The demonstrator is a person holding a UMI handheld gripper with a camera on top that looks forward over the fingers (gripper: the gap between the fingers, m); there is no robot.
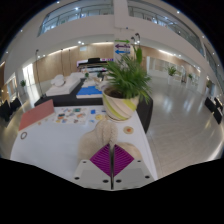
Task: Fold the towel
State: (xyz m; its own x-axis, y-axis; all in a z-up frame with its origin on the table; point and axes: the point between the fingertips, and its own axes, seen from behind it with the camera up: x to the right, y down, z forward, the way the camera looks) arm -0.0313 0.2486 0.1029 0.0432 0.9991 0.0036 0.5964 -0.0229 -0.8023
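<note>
**Two Fingers Poised Over a Pale Towel in an Atrium**

Two fingers of a handheld gripper (113,160) meet at the 6 o'clock position, their magenta pads (113,158) seeming to sit face to face with little or no gap visible; whether they pinch any cloth cannot be told. Beneath and around them lies the towel (128,135), a pale sheet draped over the near end of a table (45,135), reaching from the fingertips toward 12 o'clock. Just beyond the towel, at roughly 1 o'clock, a leafy plant (127,75) stands in a yellow pot (119,105). Off toward 10 o'clock a pink mat (36,115) rests on the tabletop, with small unclear items scattered between it and the pot. Farther back, a white sofa (68,84) sits at 11 o'clock in a bright, tiled hall.
</note>
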